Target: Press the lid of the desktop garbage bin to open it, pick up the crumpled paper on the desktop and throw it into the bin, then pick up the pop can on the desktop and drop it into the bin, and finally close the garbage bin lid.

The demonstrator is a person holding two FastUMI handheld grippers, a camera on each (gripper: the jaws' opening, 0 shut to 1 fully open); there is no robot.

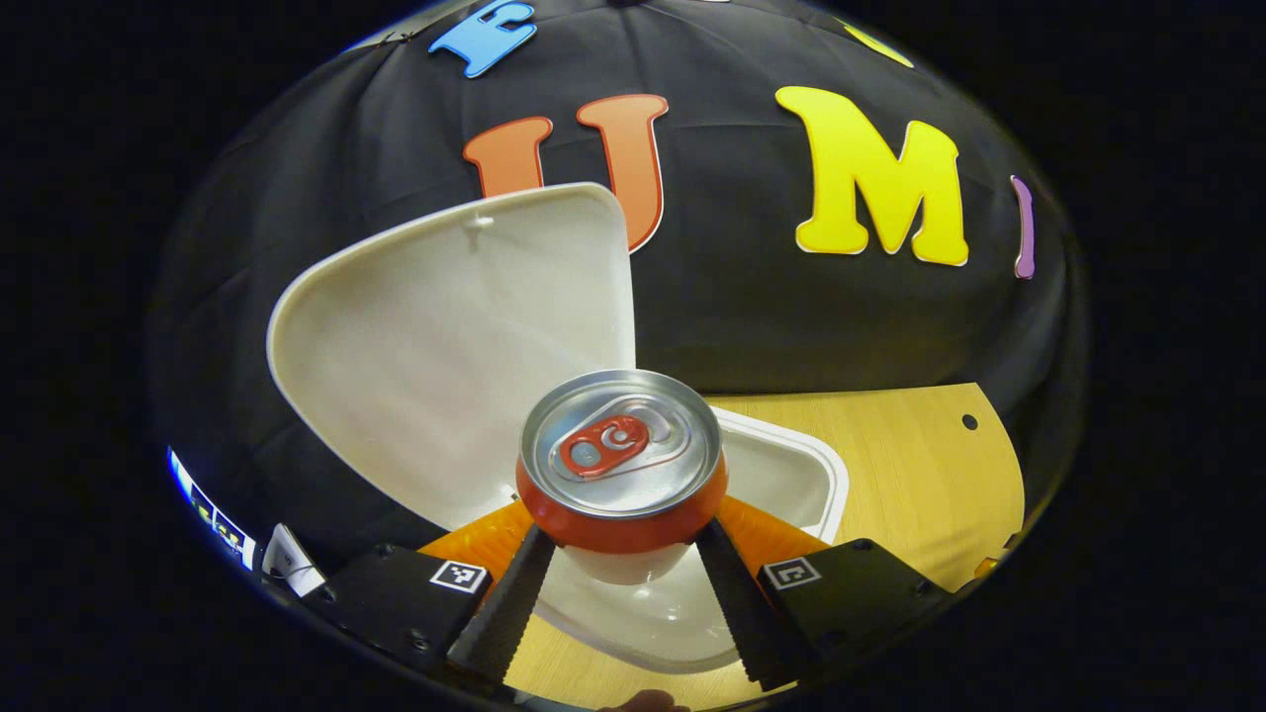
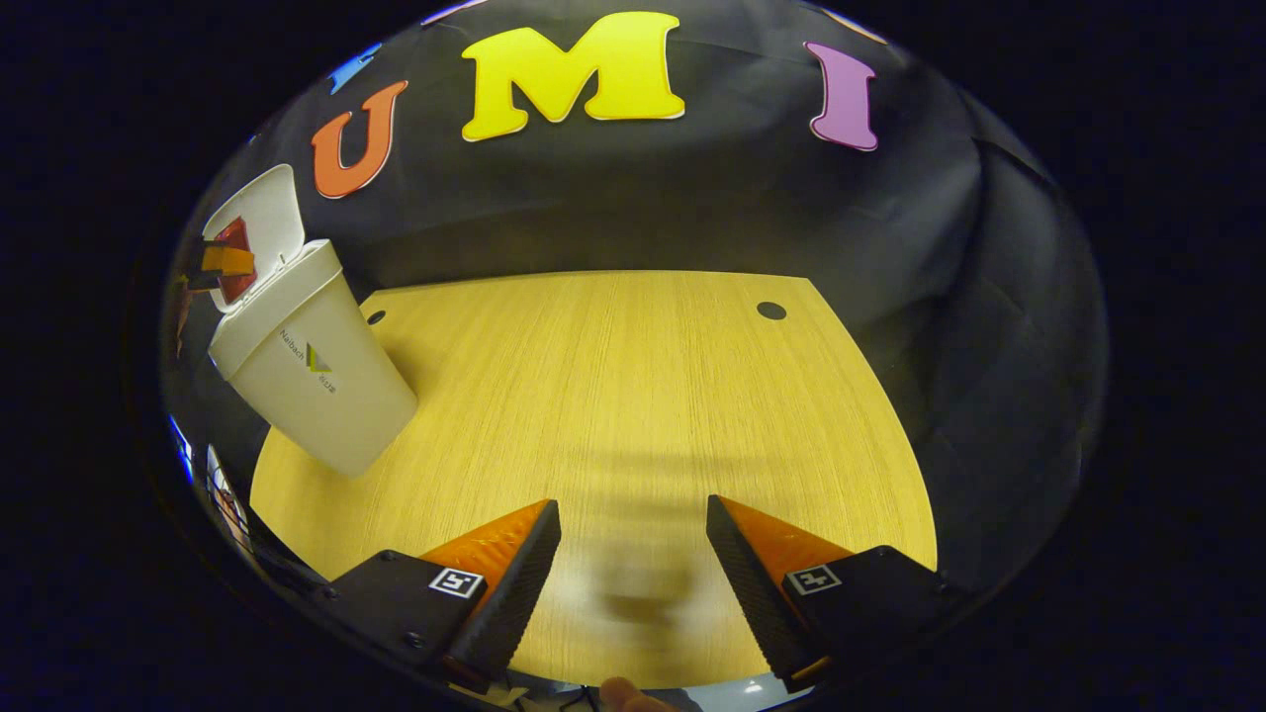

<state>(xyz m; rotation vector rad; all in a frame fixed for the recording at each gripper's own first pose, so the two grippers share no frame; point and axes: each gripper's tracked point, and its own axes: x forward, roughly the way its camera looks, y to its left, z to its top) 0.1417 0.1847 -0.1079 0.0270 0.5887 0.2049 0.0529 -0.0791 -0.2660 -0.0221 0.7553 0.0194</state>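
Your left tongs [image 1: 621, 554] are clamped on the pop can [image 1: 621, 465], one finger pressing each side of its body just under the rim. You hold it upright over the open mouth of the garbage bin [image 1: 791, 485]. The lid [image 1: 445, 346] stands raised from 9 to 12 o'clock of the can in the left gripper view. In the right gripper view the bin [image 2: 307, 376] sits at 10 o'clock on the bench [image 2: 633, 396], with the can [image 2: 235, 259] a red patch at its mouth, against the lid [image 2: 259, 213].

Your right tongs [image 2: 633, 564] are apart, holding nothing, low over bare wood well away from the bin.

No crumpled paper lies on the bench where you can see it, so it is probably in the bin already; the inside is too hidden to confirm.

The risks from here, as I judge them:
- The can looks set toward the near edge of the mouth. Release now and it may clip the rim and bounce out onto the bench.
- The raised lid stands close behind the can. Nudge it and it may swing down on the can or your fingers.
- The bin looks light, so a knock could tip it.
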